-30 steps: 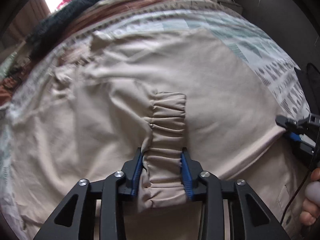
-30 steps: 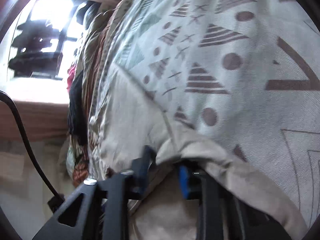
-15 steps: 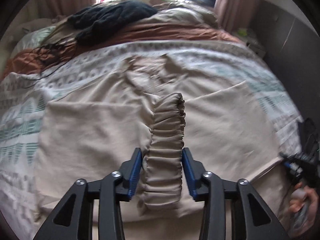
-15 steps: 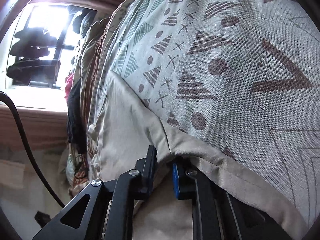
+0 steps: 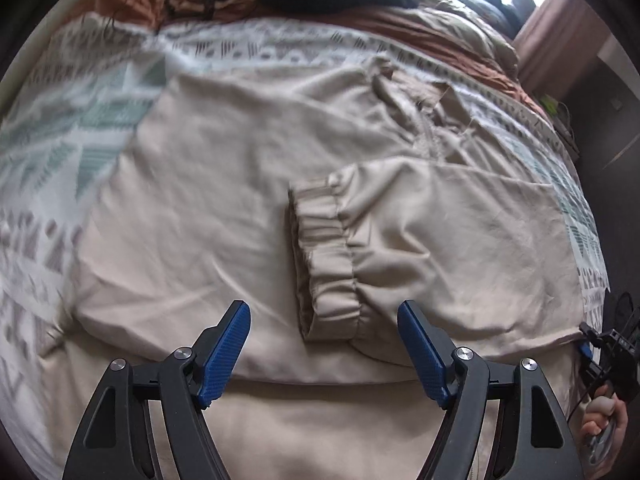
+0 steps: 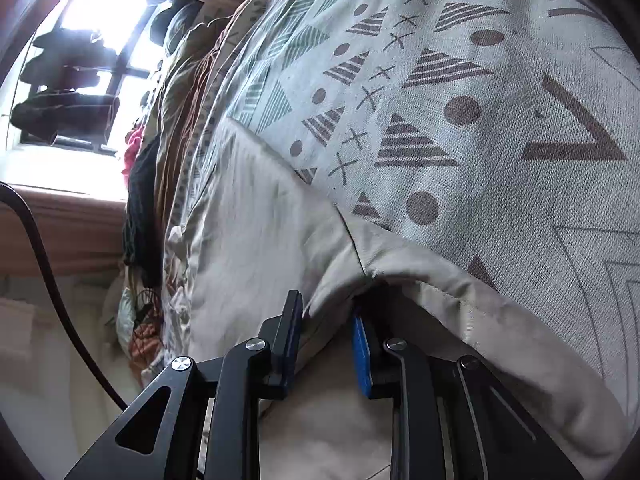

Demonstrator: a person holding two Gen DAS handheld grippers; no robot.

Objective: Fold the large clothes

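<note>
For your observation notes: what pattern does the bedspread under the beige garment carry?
Brown striped triangles, dots and crosses, plus green striped shapes, on pale bedspread; clearest in the right wrist view.

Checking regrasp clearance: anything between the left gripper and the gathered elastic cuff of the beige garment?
Nothing visible. The left gripper has just been opening; its jaws stand wide, clear of the gathered elastic cuff, which lies on the beige garment just ahead, with only flat beige fabric around it.
</note>
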